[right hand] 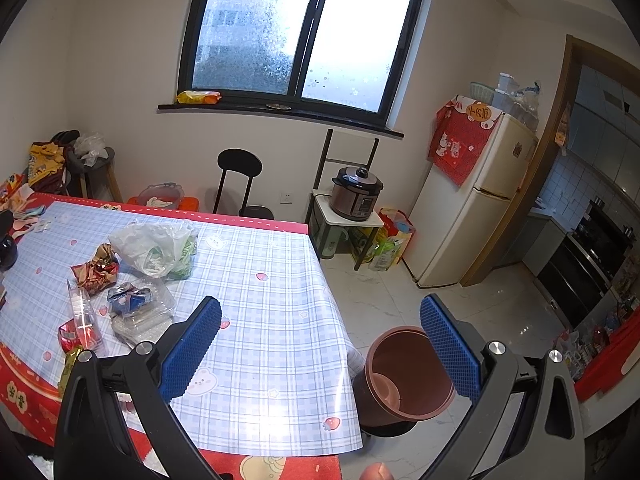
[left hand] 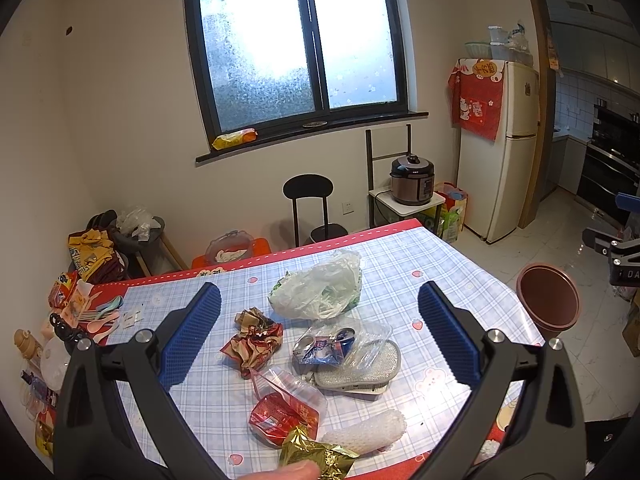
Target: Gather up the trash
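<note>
Trash lies on the checked tablecloth: a white plastic bag, a crumpled red-gold wrapper, a blue-white packet in a clear tray, a red packet under clear plastic, a gold foil wrapper and a white foam sleeve. My left gripper is open above this pile and holds nothing. My right gripper is open and empty over the table's right edge, with the brown waste bin on the floor between its fingers. The bin and bag show in both views.
Spoons and small items crowd the table's left edge. A black chair, a rice cooker on a small shelf and a fridge stand along the far wall. White tiled floor lies right of the table.
</note>
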`<action>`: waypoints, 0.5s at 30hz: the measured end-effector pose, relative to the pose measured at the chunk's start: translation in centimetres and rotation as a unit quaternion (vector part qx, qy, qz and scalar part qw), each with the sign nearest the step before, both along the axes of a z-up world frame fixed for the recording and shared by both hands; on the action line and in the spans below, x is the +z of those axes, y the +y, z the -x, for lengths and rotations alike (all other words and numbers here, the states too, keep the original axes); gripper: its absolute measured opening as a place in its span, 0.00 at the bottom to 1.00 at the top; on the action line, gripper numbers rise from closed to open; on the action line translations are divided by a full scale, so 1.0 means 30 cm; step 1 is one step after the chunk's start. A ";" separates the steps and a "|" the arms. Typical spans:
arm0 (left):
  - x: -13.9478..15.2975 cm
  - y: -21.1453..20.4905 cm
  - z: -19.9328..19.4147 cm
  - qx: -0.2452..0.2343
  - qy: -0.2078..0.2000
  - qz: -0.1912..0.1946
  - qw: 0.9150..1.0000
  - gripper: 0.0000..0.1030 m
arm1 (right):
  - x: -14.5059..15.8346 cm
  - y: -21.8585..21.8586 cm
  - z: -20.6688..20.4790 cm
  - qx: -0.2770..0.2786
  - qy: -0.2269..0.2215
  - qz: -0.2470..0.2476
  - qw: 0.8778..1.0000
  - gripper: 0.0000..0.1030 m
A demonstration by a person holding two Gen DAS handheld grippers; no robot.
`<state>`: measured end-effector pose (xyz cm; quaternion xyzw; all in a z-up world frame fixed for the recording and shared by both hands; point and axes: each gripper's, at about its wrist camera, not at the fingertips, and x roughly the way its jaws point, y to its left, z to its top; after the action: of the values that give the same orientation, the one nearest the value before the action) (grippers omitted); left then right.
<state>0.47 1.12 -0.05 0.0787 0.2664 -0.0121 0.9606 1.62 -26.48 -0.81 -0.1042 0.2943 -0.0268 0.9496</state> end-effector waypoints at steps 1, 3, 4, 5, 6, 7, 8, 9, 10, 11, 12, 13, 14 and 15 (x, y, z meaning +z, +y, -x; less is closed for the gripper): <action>0.000 0.001 0.000 0.000 0.000 0.000 1.000 0.95 | 0.000 0.001 0.000 0.000 0.000 0.000 1.000 0.95; 0.000 0.001 0.000 0.001 0.000 0.001 1.000 0.95 | -0.002 0.003 0.001 0.001 0.000 0.000 1.000 0.95; 0.003 -0.002 0.005 0.002 0.000 0.001 1.000 0.95 | -0.002 0.001 0.000 0.001 0.000 0.000 1.000 0.95; 0.002 0.000 0.007 0.004 -0.001 0.001 1.000 0.95 | -0.005 0.005 0.001 0.002 0.000 0.000 1.000 0.95; 0.002 0.003 0.011 0.005 -0.001 0.002 1.000 0.95 | -0.005 0.008 0.001 0.003 0.000 0.000 1.000 0.95; 0.002 0.005 0.013 0.006 -0.001 0.002 1.000 0.95 | -0.006 0.011 0.001 0.004 0.000 0.000 1.000 0.95; 0.001 0.006 0.016 0.007 -0.002 0.002 1.000 0.95 | -0.010 0.017 0.003 0.004 -0.001 0.000 1.000 0.95; 0.002 0.009 0.017 0.008 -0.002 0.003 1.000 0.95 | -0.010 0.021 0.004 0.005 -0.001 0.000 1.000 0.95; 0.002 0.011 0.020 0.010 -0.002 0.004 1.000 0.95 | -0.013 0.026 0.008 0.006 -0.001 0.000 1.000 0.95; 0.003 0.012 0.024 0.011 -0.002 0.005 1.000 0.95 | -0.016 0.029 0.010 0.007 -0.001 -0.001 1.000 0.95; 0.004 0.015 0.025 0.012 -0.002 0.005 1.000 0.95 | -0.016 0.029 0.013 0.008 -0.001 -0.001 1.000 0.95; 0.003 0.018 0.027 0.014 -0.003 0.007 1.000 0.95 | -0.018 0.031 0.012 0.009 0.000 -0.002 1.000 0.95; 0.003 0.024 0.029 0.015 -0.004 0.011 1.000 0.95 | -0.017 0.026 0.012 0.010 0.001 -0.004 1.000 0.95; 0.004 0.032 0.033 0.014 -0.004 0.017 1.000 0.95 | -0.020 0.029 0.012 0.011 0.002 -0.006 1.000 0.95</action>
<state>-0.52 2.07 0.06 0.0589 0.2638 -0.0024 0.9628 1.27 -25.60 -1.42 -0.1019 0.2951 -0.0140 0.9499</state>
